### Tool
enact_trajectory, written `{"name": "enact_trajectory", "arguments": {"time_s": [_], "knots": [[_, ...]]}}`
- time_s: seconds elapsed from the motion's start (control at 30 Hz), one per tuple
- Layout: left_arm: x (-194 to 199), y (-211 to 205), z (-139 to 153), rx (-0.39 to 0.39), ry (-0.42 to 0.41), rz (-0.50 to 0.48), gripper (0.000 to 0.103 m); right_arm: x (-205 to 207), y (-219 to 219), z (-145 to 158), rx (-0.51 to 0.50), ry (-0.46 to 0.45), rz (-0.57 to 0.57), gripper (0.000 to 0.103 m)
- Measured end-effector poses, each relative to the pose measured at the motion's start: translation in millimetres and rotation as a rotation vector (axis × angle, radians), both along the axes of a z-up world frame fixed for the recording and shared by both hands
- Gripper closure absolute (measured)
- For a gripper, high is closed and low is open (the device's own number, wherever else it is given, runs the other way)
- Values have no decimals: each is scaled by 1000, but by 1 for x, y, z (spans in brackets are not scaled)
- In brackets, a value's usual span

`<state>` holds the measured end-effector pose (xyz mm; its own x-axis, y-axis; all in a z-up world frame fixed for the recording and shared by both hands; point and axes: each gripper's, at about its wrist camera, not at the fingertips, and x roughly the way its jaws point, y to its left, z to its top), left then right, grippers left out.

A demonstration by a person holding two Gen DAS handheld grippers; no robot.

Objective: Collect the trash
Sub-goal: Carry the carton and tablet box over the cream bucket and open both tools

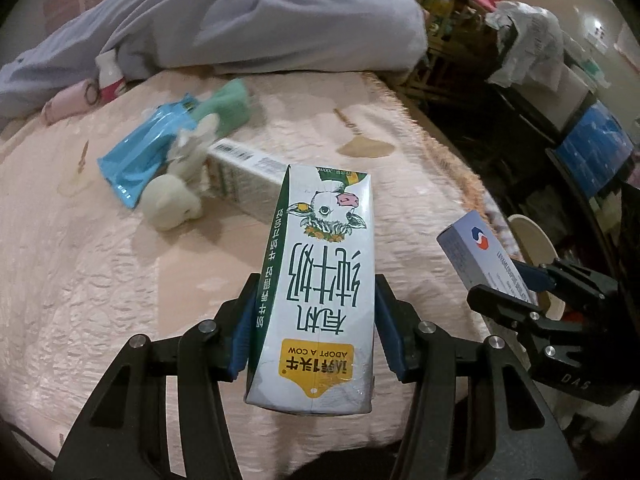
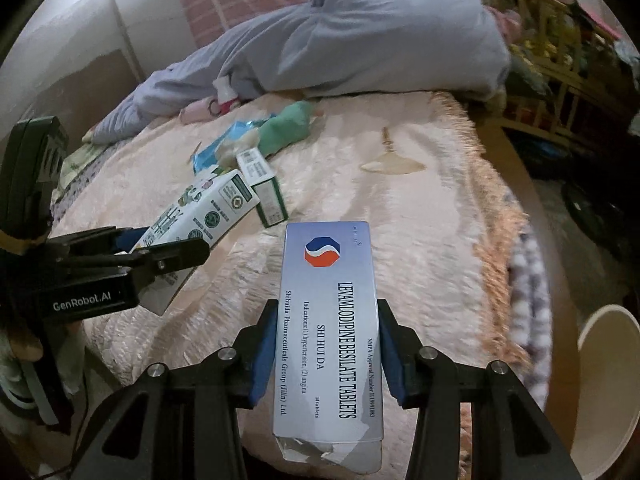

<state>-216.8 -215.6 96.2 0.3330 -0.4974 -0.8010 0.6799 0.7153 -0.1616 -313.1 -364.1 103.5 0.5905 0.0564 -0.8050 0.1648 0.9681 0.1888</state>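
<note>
— Pink bedspread (image 1: 120, 280), quilted, with a fringed edge; a grey duvet (image 1: 260, 20) is heaped at the far side. What does the left gripper (image 1: 314, 320) hold?

— A milk carton (image 1: 324, 272), white and green with a cow on it. The blue pads press its two sides, so the jaws are closed on it, and it is held above the bedspread.

— And the right gripper (image 2: 326, 356)?

— Its jaws clamp a tablet box (image 2: 330, 328), silver-blue, one end torn open. It too is off the bedspread.

— What lies on the bedspread itself?

— A second carton (image 1: 244, 176) on its side, a blue wrapper (image 1: 140, 152) just beside it, a cream plush toy (image 1: 176, 196) touching both, and something green (image 1: 224, 108) behind them.

— Anything off the bedspread?

— A pale round bin (image 2: 608, 380) stands low at the right in the right wrist view, beyond the fringe
</note>
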Motion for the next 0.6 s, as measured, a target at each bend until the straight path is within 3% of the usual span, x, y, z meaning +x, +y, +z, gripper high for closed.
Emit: {"name": "enact_trajectory", "arguments": {"time_s": [0.6], "knots": [[-51,-73,16,18,-60,-137,51,-68,-66,13,20,-39,-187,58]]}}
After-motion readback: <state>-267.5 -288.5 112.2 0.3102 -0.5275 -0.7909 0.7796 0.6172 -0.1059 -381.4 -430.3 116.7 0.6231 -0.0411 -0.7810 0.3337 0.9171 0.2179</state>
